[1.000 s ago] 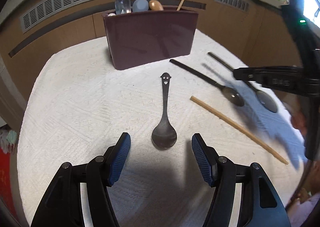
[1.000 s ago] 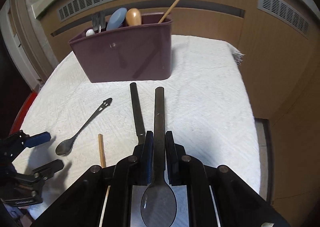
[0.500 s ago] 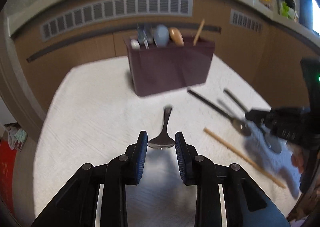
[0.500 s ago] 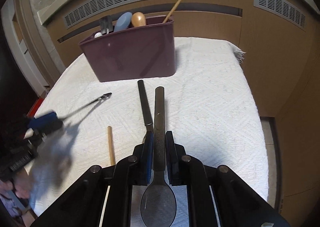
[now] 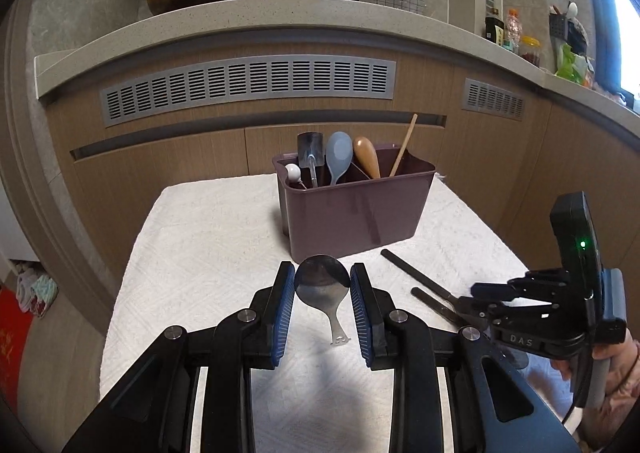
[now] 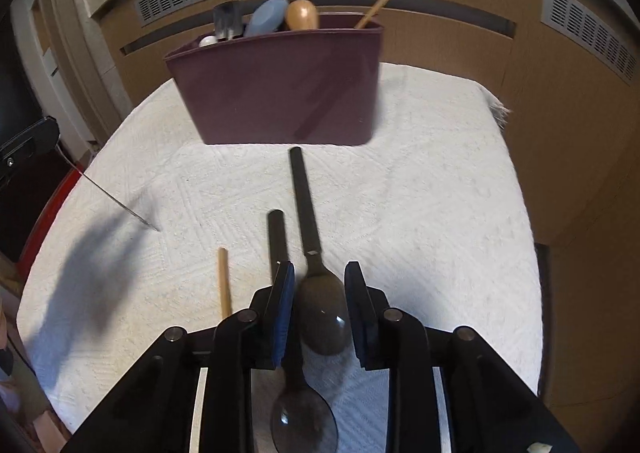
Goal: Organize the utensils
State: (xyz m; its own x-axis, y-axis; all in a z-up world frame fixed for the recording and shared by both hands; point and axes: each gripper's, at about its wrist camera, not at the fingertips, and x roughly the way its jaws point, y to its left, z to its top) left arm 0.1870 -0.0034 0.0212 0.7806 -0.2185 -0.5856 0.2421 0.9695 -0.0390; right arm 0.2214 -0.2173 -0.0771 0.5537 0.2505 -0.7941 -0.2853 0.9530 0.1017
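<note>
Nearest in the left wrist view, the left gripper (image 5: 322, 293) holds a small metal spoon (image 5: 322, 285) by its bowl, jaws closed on it, handle hanging down above the white cloth (image 5: 200, 253) on the tabletop. In the right wrist view, the right gripper's (image 6: 320, 301) jaws have just been opening; they stand slightly apart around the bowl of a black-handled spoon (image 6: 312, 253), which seems to lie on the cloth, though contact with the pads is hard to rule out. A second black-handled spoon (image 6: 278, 241) lies just left of it, its bowl under the gripper, and a wooden chopstick (image 6: 224, 281) further left. Beyond, the maroon utensil caddy (image 6: 280, 93) already carries a spatula, a blue spoon, a wooden handle and another chopstick. So part is sorted; one spoon is lifted, three pieces remain loose. The cloth left of the caddy is bare, and the tabletop's right edge drops off near the cabinet.
</note>
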